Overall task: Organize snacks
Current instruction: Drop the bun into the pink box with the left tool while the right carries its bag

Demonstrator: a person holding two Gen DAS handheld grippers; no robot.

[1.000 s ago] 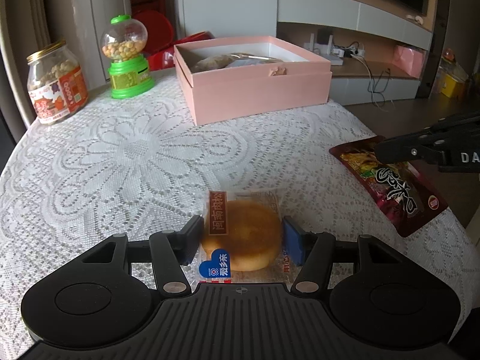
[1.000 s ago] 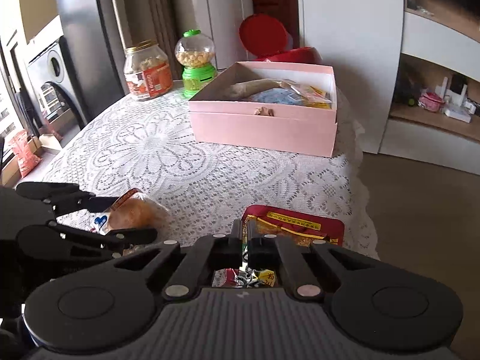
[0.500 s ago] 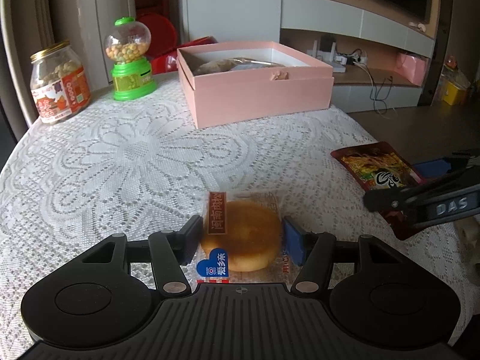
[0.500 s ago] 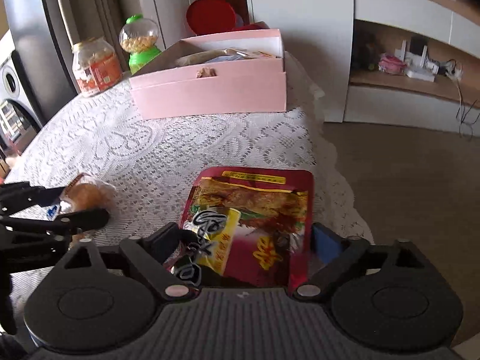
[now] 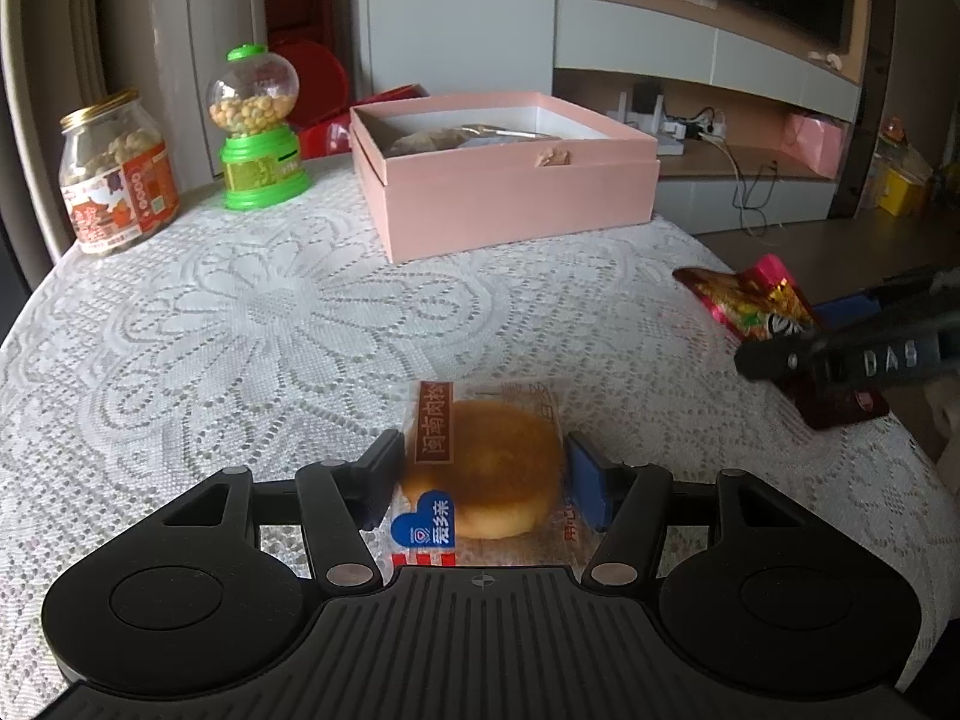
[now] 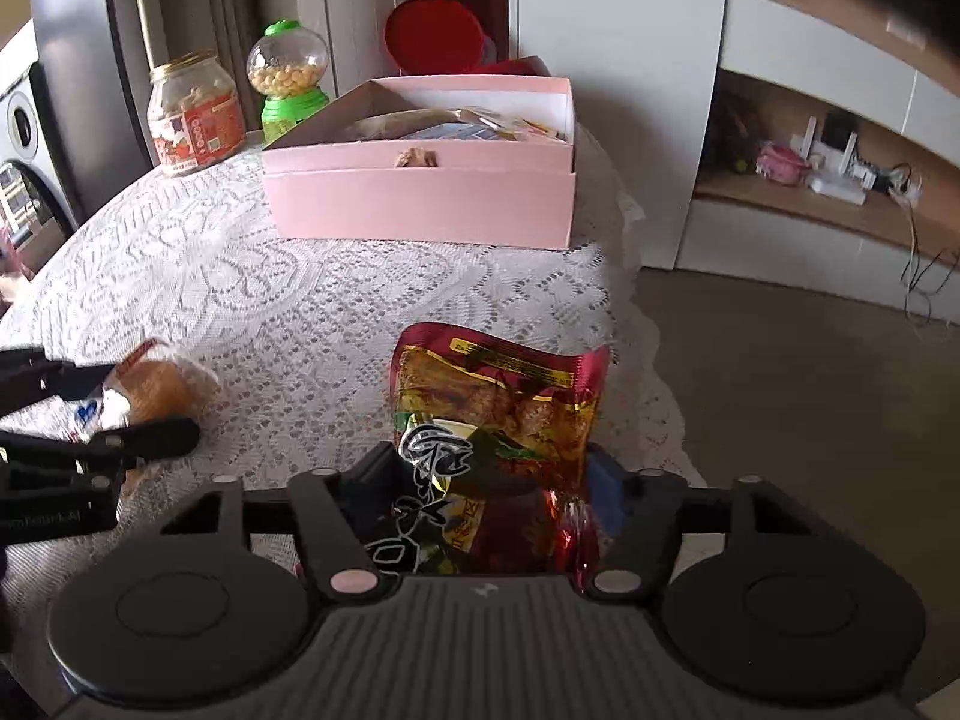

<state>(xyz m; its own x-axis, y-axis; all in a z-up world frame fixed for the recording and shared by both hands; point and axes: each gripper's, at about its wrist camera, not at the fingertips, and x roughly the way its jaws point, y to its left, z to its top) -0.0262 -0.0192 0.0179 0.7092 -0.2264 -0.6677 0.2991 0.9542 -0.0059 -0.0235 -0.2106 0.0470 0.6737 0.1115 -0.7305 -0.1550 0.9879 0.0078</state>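
While both grippers straddle their snacks on the lace tablecloth (image 5: 240,324), neither lift is under way. The right gripper (image 6: 498,480) has just been closing on the red snack pouch (image 6: 504,384); the pouch is crumpled between the jaws and its far end is raised, so I judge it grasped. The left gripper (image 5: 480,468) stands released around the wrapped bun (image 5: 486,468), its pads beside the wrapper with no visible pinch; the bun lies flat near the front edge of the table.

Recommendation: close the left jaws gently on the bun's sides, since the soft cake may squash, and raise the pouch slowly, as slick foil could slip.

The pink box (image 6: 420,204), open at the far end of the table, already holds several packets, which cannot be told apart. Beside it stand a glass jar (image 5: 117,174) of pale snacks, lid on, and a green candy dispenser (image 5: 258,126) part-filled with small pale balls.
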